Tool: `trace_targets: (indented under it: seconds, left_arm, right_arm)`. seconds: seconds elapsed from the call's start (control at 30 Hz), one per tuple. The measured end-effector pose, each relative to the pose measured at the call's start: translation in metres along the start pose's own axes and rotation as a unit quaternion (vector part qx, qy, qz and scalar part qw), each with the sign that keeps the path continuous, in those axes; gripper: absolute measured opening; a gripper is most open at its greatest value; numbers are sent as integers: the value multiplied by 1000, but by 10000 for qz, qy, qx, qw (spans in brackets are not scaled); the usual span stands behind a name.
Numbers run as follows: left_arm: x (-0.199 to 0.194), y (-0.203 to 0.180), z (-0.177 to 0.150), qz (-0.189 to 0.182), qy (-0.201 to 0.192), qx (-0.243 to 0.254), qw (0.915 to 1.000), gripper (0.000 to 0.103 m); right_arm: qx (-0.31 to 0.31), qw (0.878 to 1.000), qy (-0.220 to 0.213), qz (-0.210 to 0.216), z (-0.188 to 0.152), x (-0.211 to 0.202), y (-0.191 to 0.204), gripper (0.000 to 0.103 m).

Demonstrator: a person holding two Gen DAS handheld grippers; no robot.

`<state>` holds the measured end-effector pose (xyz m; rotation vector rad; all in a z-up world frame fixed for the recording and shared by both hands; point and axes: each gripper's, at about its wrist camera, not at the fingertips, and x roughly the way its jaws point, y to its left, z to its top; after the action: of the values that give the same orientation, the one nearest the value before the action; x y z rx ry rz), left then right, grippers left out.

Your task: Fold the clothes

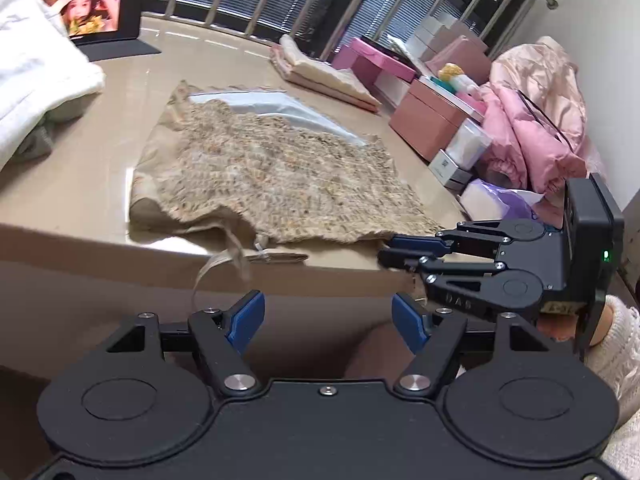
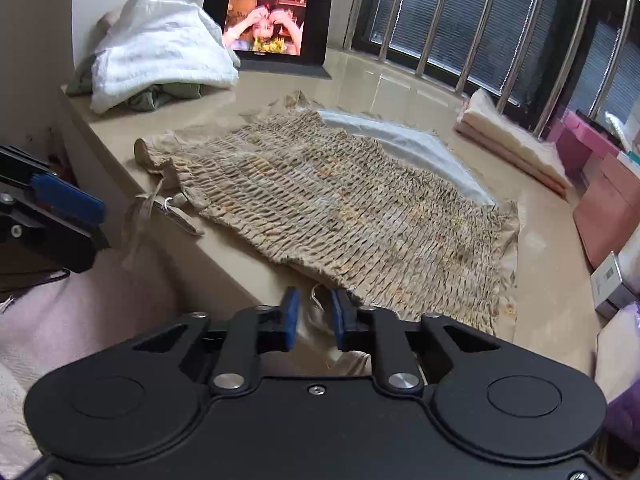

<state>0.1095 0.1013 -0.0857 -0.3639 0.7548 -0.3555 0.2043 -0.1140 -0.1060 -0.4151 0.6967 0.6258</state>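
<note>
Smocked beige garment (image 2: 340, 208): spread flat on the glossy ledge (image 2: 400, 80), hem along the near edge, tie strings dangling over it. Right gripper (image 2: 314, 314): narrow gap, nothing yet pinched, at the near hem; left gripper (image 1: 328, 318): wide, empty, short of the edge; best to pinch both near corners evenly before lifting. Around: white pile (image 2: 160, 52) and tablet (image 2: 266, 24) at the far left corner, folded stack (image 2: 516, 144) and pink boxes (image 1: 424, 120) at right, none obstructing.

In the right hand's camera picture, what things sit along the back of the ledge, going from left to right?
White towel pile → tablet showing a video → window bars → folded cream cloth stack → pink boxes.
</note>
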Motion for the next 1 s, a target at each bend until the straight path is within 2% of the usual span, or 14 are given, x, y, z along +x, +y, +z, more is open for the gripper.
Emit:
trace_targets:
  seconds: [0.07,0.13,0.23,0.37,0.4,0.5,0.57,0.63,0.7,0.87,1.0]
  left_arm:
    - [-1,2,0,-20,-12,-44,10000,69]
    - [-1,3,2,-66,-29,-89,9999,69]
    - [4,1,20,-349,-64,-186,9992,69]
    - [35,-9,71,-775,-73,-287,9966,71]
    - [48,-14,84,-760,11,-281,9967,71]
    - [97,-31,115,-391,435,-104,9982,67]
    - [126,-47,120,-82,673,313,9972,53]
    - [150,-61,116,105,938,760,9926,28]
    - [172,-73,112,292,1172,1186,9856,15]
    - [192,-93,101,727,1243,1868,9718,11]
    - [199,-96,105,881,1172,1834,9720,11]
  right_arm:
    - [154,9995,164,231,0,-3,-8,0]
    - [582,9957,178,698,-1,-9,-25,0]
    - [1326,9805,17,1451,-4,-21,-54,0]
    - [1268,9829,45,1330,-6,-22,-66,0]
    - [1212,9836,74,1337,-7,-21,-64,0]
    - [1019,9851,130,1381,-8,-20,-56,0]
    - [885,9859,104,1414,-10,-21,-49,0]
    - [762,9873,89,1392,-10,-20,-43,0]
    - [684,9872,86,1441,-12,-19,-40,0]
    - [437,9857,35,1626,-16,-23,-38,0]
    - [430,9829,-57,1790,-20,-36,-46,0]
